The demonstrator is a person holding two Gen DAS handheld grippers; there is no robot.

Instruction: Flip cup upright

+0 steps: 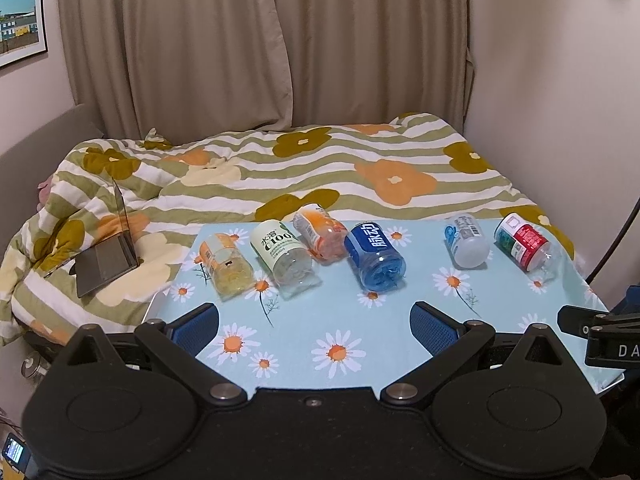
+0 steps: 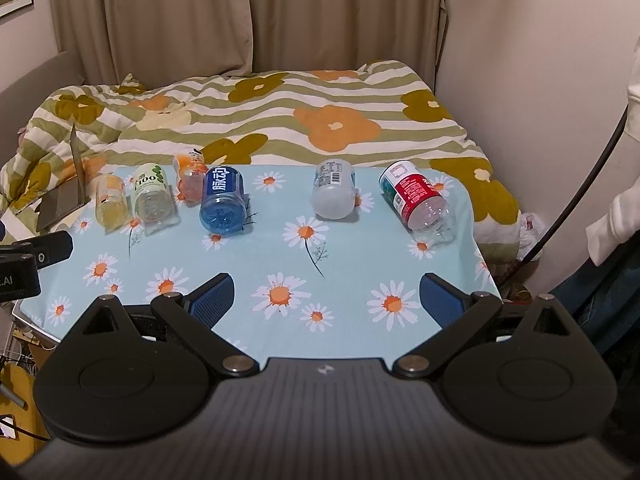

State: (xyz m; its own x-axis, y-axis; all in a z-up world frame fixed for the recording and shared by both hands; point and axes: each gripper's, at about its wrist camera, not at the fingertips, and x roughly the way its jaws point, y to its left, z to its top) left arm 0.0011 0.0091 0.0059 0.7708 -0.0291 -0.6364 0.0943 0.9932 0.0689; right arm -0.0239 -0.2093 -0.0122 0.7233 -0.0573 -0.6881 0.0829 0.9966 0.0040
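Several cut-off bottle cups lie on their sides along the far half of the daisy-print table (image 1: 400, 344) (image 2: 360, 248). From the left: a yellow cup (image 1: 226, 264) (image 2: 111, 200), a green-label cup (image 1: 282, 254) (image 2: 152, 194), an orange cup (image 1: 320, 236) (image 2: 191, 178), a blue cup (image 1: 374, 254) (image 2: 222, 200), a white cup (image 1: 466, 240) (image 2: 334, 188) and a red-label cup (image 1: 524, 246) (image 2: 416, 196). My left gripper (image 1: 316, 326) is open over the near table edge, well short of the cups. My right gripper (image 2: 326, 300) is open too, nothing between its fingers.
A bed with a flowered striped quilt (image 1: 320, 168) lies behind the table. An open laptop (image 1: 106, 248) rests on the quilt at the left. Curtains and walls close the back and right. A person's white sleeve (image 2: 624, 200) and a black cable (image 2: 580, 184) are at the right.
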